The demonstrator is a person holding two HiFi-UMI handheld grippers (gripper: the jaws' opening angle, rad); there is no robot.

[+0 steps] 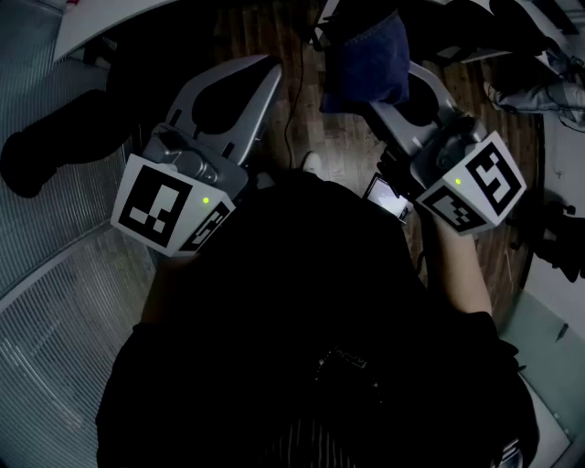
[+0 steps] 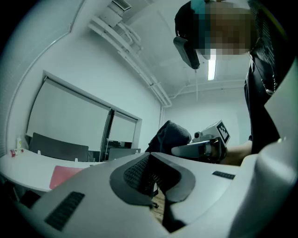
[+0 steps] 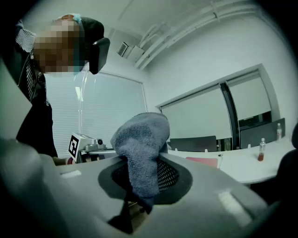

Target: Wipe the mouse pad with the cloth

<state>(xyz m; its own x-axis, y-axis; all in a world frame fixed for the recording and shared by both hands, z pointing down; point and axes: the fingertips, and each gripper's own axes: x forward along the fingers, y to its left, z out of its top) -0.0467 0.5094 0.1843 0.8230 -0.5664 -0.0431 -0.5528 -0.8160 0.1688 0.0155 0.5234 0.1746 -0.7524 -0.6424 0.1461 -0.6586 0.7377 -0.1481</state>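
In the head view both grippers are held close in front of the person's dark-clothed body, over a wooden floor. My right gripper [image 1: 388, 82] [image 3: 139, 183] is shut on a dark blue-grey cloth [image 1: 366, 55] [image 3: 142, 144], which bunches out past the jaws. My left gripper [image 1: 256, 78] [image 2: 152, 179] is shut with nothing in it. From the left gripper view the cloth [image 2: 168, 135] and right gripper show off to the right. A flat pink pad [image 2: 65, 175] [image 3: 203, 161] lies on a white table [image 2: 28, 167], well away from both grippers.
The white table's curved edge [image 1: 119, 27] runs along the top left. A lit phone screen [image 1: 388, 196] shows by the right forearm. Dark chairs [image 3: 193, 144] and a small bottle [image 3: 261, 149] stand at the table. Bags [image 1: 535, 91] lie at the right.
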